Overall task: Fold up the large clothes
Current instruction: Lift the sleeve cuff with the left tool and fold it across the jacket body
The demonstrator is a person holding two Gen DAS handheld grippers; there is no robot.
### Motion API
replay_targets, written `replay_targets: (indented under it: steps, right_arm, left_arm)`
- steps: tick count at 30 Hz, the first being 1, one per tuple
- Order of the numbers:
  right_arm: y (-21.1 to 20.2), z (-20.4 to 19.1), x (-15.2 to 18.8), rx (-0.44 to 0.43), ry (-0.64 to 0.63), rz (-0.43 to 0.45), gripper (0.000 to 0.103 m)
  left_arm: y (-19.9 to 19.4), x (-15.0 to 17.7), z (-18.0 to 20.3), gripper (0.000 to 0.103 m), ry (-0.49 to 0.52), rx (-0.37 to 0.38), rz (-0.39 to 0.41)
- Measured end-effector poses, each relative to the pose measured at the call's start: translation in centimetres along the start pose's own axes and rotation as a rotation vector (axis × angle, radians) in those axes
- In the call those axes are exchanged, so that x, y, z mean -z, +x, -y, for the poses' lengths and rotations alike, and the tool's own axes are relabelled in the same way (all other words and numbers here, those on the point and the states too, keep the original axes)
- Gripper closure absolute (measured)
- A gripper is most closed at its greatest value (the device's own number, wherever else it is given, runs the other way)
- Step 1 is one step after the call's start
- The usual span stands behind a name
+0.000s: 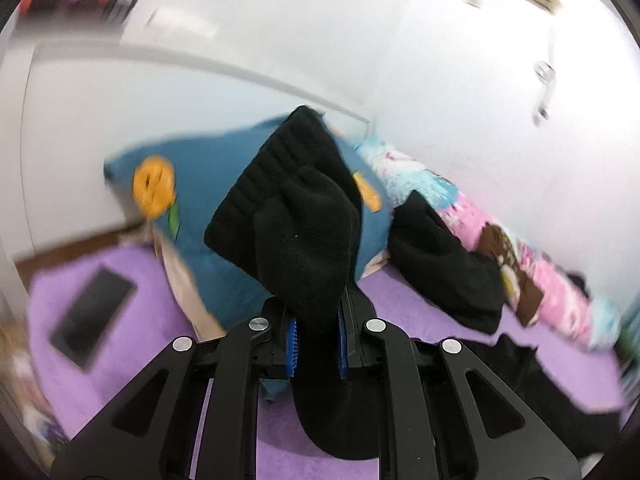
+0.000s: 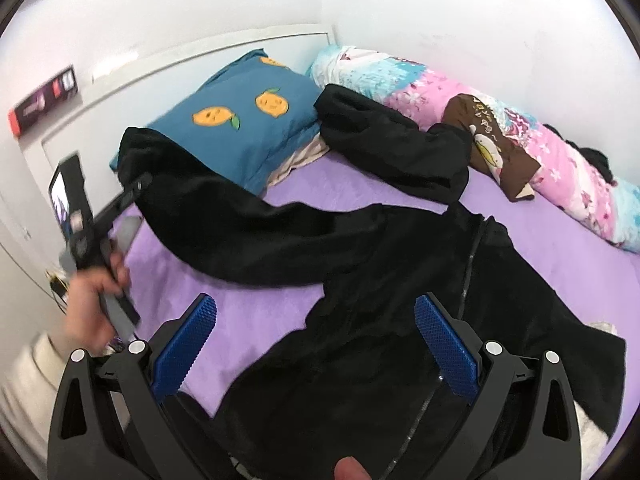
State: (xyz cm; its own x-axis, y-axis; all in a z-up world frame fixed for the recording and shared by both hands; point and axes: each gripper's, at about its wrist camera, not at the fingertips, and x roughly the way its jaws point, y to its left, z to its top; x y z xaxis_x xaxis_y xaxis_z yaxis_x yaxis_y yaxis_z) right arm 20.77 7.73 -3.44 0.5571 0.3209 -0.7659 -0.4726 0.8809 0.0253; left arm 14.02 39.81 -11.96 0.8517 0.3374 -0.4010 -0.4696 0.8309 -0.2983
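- My left gripper (image 1: 316,344) has its blue-padded fingers (image 1: 292,340) pinched on the ribbed cuff of the black jacket's sleeve (image 1: 292,216), which is lifted above the bed.
- My right gripper (image 2: 316,344) hovers over the jacket body, its fingers (image 2: 188,340) spread wide and holding nothing.
- The black jacket (image 2: 360,320) lies spread on the purple bedsheet (image 2: 560,248), zipper (image 2: 470,256) facing up; the other sleeve (image 2: 392,148) stretches toward the pillows.
- A blue pillow (image 2: 248,128) with orange fruit prints sits at the head of the bed, beside a pink and blue floral bolster (image 2: 540,140) along the wall.
- A dark phone (image 1: 92,312) lies on the sheet near the blue pillow.
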Motion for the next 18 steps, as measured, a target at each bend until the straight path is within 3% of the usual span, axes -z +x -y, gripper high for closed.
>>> replay_targets:
  steps: [6,12,16,18]
  right_arm:
    - [-1.9,2.4,-3.6,-0.222,0.196,-0.095,0.005]
    - [-5.3,2.6,-6.1,-0.338,0.276,-0.091,0.005]
    - [-6.8,3.7,-7.6,-0.375,0.349,-0.135,0.005]
    - [-6.5,4.7,-8.1,-0.417,0.405,-0.177,0.005]
  left_arm:
    - [-5.0,0.4,9.0,0.09,0.146,0.045,0.072]
    - [-10.3,2.9,17.9,0.09,0.406,0.057,0.198]
    - [-12.3,4.8,20.9,0.09,0.499,0.08,0.244]
    - [-13.2,5.5,22.1,0.09,0.497,0.124,0.237]
